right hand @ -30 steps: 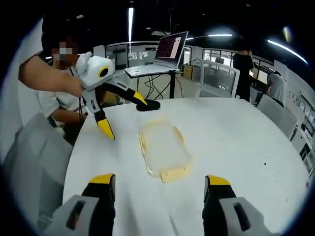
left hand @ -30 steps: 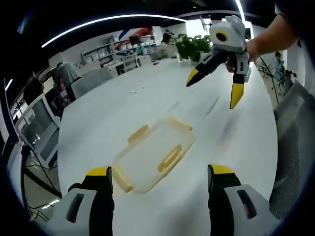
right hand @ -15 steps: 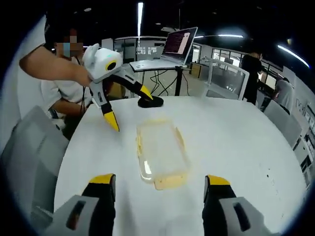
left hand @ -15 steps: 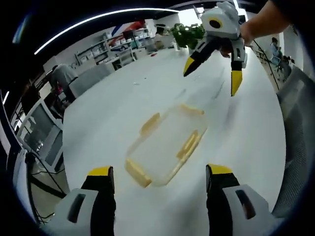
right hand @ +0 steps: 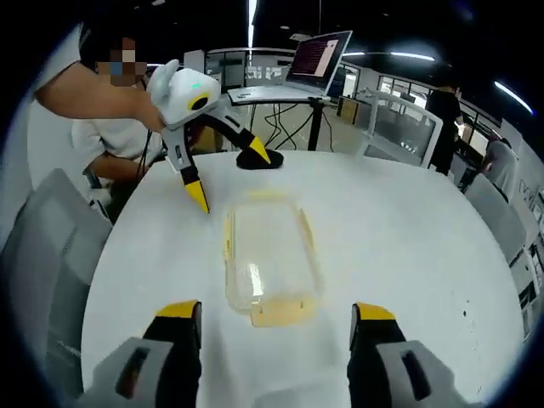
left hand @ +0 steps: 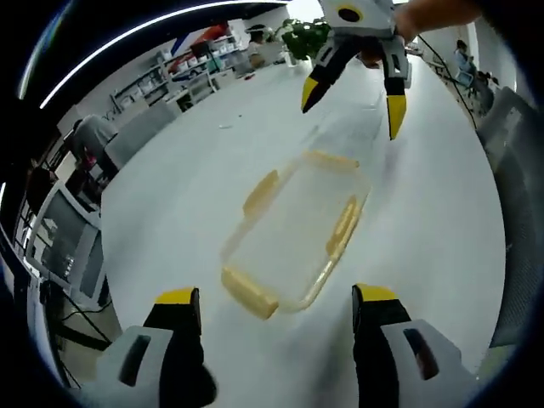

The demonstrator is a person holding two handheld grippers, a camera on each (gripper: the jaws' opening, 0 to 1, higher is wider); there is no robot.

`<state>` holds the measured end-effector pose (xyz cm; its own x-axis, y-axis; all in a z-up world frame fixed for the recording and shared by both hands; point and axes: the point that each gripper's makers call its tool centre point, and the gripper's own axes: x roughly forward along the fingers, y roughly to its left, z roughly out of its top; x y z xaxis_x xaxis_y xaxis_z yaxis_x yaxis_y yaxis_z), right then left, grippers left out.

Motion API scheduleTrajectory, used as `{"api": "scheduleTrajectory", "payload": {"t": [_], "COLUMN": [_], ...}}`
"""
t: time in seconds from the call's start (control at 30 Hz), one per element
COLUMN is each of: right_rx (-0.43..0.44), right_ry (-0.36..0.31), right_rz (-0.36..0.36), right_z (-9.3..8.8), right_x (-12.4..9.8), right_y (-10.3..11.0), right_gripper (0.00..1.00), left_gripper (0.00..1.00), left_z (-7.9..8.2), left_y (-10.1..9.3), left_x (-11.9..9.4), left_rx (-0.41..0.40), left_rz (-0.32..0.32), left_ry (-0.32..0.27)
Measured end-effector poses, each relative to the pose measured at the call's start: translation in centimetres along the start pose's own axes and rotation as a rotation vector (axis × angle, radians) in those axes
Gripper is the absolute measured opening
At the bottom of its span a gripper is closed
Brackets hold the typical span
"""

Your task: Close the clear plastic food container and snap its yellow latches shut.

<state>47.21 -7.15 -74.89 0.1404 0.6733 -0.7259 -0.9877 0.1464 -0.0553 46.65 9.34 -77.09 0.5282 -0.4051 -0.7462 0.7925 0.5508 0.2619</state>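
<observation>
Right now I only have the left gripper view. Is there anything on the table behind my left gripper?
Observer: Yes. The right gripper view shows a black object lying on the table by the left gripper's far jaw tip.
Operator: Is that gripper touching the container?
Observer: No. Its jaws are spread, and its nearer tip is off one corner of the clear container, apart from it.
Operator: How is the right gripper lined up?
Observer: From its own camera, the right gripper has its jaws wide open, and the end yellow latch sits centred between them.
</observation>
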Motion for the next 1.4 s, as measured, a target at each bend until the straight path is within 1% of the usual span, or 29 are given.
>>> {"api": "scheduleTrajectory", "payload": {"t": [0.07, 0.23, 0.3, 0.33, 0.4, 0.5, 0.57, 0.6, 0.73, 0.8, 0.87, 0.97, 1.0, 1.03, 1.07, 1.13, 1.2, 1.23, 1.3, 1.37, 1.4], "right_rx": [-0.001, -0.003, -0.002, -0.008, -0.016, -0.018, -0.017, -0.017, -0.032, -0.029, -0.029, -0.035, -0.033, -0.025, -0.027, -0.038, -0.025, -0.026, -0.03, -0.027, -0.031], "right_ry": [0.0, 0.024, 0.04, 0.045, 0.062, 0.07, 0.078, 0.076, 0.089, 0.095, 0.102, 0.118, 0.116, 0.113, 0.116, 0.134, 0.129, 0.132, 0.145, 0.145, 0.15], "right_rz": [0.01, 0.015, 0.025, 0.025, 0.027, 0.033, 0.033, 0.034, 0.041, 0.046, 0.049, 0.047, 0.048, 0.053, 0.055, 0.05, 0.055, 0.054, 0.049, 0.055, 0.055], "right_z": [0.1, -0.3, -0.5, -0.5, -0.7, -0.8, -0.9, -0.9, -0.9, -1.0, -1.1, -1.4, -1.3, -1.3, -1.3, -1.6, -1.5, -1.5, -1.7, -1.7, -1.7], "right_x": [0.3, 1.1, 1.4, 1.5, 1.7, 2.1, 2.3, 2.5, 3.0, 3.1, 3.2, 3.4, 3.3, 3.4, 3.5, 3.6, 3.7, 3.7, 3.8, 3.9, 3.9], "right_y": [0.1, -0.2, -0.1, -0.1, -0.2, -0.3, -0.3, -0.2, 0.0, 0.0, 0.0, -0.2, -0.2, -0.1, -0.1, -0.3, -0.4, -0.4, -0.7, -0.6, -0.6], "right_gripper": [0.71, 0.73, 0.72, 0.72, 0.72, 0.71, 0.7, 0.7, 0.69, 0.69, 0.69, 0.67, 0.64, 0.64, 0.65, 0.67, 0.66, 0.66, 0.66, 0.65, 0.65], "left_gripper": [0.71, 0.72, 0.71, 0.71, 0.71, 0.7, 0.71, 0.72, 0.71, 0.69, 0.68, 0.68, 0.67, 0.65, 0.64, 0.65, 0.66, 0.65, 0.66, 0.66, 0.66], "left_z": [-0.3, -0.6, -0.9, -1.0, -1.0, -1.4, -1.1, -0.9, -0.9, -1.1, -1.1, -1.0, -1.1, -1.2, -1.2, -1.1, -1.2, -1.2, -1.2, -1.2, -1.2], "left_y": [0.3, 0.8, 1.1, 1.3, 1.2, 1.3, 1.6, 1.7, 2.2, 2.0, 2.1, 2.2, 2.2, 2.0, 1.9, 2.0, 2.1, 2.2, 2.5, 2.4, 2.2], "left_x": [0.2, 0.6, 0.7, 0.8, 0.9, 1.3, 1.4, 1.4, 1.7, 1.8, 1.9, 2.1, 2.2, 2.2, 2.2, 2.4, 2.5, 2.5, 2.7, 2.7, 2.8], "left_rx": [0.01, 0.039, 0.075, 0.079, 0.073, 0.114, 0.111, 0.123, 0.164, 0.164, 0.187, 0.197, 0.202, 0.202, 0.2, 0.21, 0.234, 0.231, 0.212, 0.227, 0.242], "left_rz": [0.0, -0.014, -0.014, -0.011, -0.028, -0.035, -0.036, -0.035, -0.067, -0.109, -0.124, -0.154, -0.163, -0.188, -0.2, -0.206, -0.226, -0.229, -0.232, -0.248, -0.267], "left_ry": [0.014, 0.027, 0.042, 0.043, 0.042, 0.067, 0.057, 0.051, 0.07, 0.087, 0.097, 0.11, 0.118, 0.128, 0.132, 0.13, 0.138, 0.14, 0.148, 0.151, 0.154]}}
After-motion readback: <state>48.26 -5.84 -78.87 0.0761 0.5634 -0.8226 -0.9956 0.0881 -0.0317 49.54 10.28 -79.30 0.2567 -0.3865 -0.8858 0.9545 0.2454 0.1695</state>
